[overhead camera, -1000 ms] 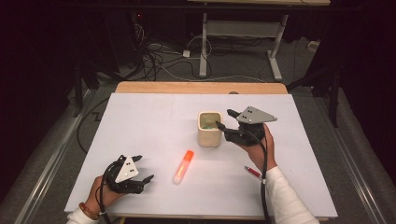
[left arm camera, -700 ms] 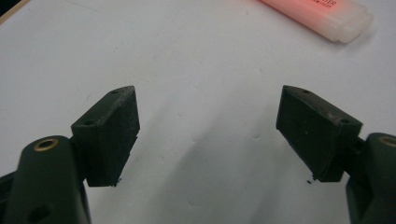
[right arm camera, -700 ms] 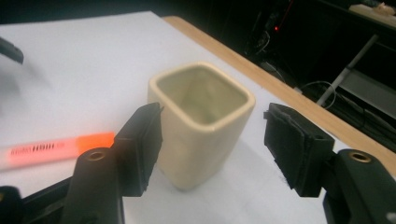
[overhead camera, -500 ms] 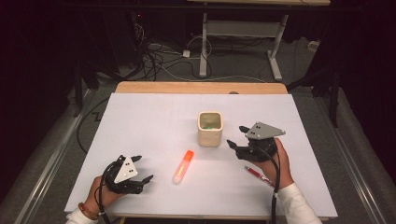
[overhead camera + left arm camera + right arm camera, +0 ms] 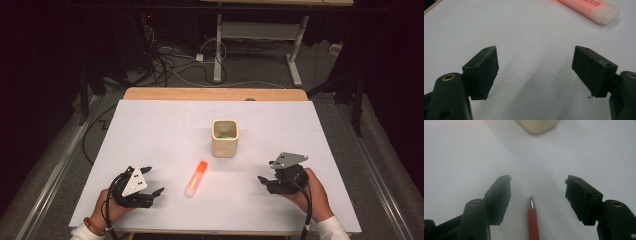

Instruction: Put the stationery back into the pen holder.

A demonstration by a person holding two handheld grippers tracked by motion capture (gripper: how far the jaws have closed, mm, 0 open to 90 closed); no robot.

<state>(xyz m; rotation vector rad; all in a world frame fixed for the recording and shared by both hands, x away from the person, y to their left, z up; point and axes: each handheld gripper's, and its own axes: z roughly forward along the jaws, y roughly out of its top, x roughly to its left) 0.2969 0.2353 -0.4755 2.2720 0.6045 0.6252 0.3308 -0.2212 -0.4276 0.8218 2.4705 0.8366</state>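
Note:
A cream cup (image 5: 225, 142) stands mid-table with something green inside it. An orange highlighter (image 5: 196, 178) lies in front of it, and its pale cap end (image 5: 596, 11) lies beyond my left jaws. My left gripper (image 5: 154, 181) rests open on the white table at the near left, with nothing between its jaws (image 5: 535, 72). My right gripper (image 5: 266, 171) is open low at the near right. A red pen (image 5: 533, 222) lies on the table between its jaws (image 5: 537, 195), tip pointing toward the cup (image 5: 537, 126); neither pad touches it.
The white table top (image 5: 165, 130) has a wooden strip (image 5: 215, 93) along its far edge. Beyond it are a floor with cables (image 5: 175, 65) and white desk legs (image 5: 218, 45). A person's hands hold both grippers at the near edge.
My right gripper has drawn back from the cup toward the near right and come down over the red pen. The left gripper and the highlighter have stayed put.

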